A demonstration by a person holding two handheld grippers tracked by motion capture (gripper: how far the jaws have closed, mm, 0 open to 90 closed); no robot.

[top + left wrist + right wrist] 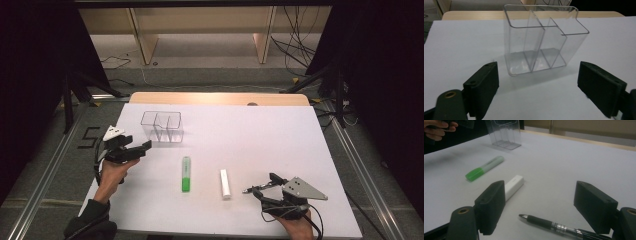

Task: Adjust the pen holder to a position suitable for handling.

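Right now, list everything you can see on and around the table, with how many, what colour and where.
clear plastic three-compartment organiser: one, transparent, upright, far left of table
green highlighter pen: one, green, lying at centre-left
white rectangular block: one, white, lying right of the highlighter
black ballpoint pen: one, black and silver, lying between the right jaws
white table: one, wooden far edge
left hand-held gripper: one, black, open, facing the organiser
right hand-held gripper: one, black, open, over the pen

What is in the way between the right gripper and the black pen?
Nothing visible. The black pen lies on the white table right between the open jaws of the right gripper. The white eraser-like block and green highlighter lie farther off, to one side.
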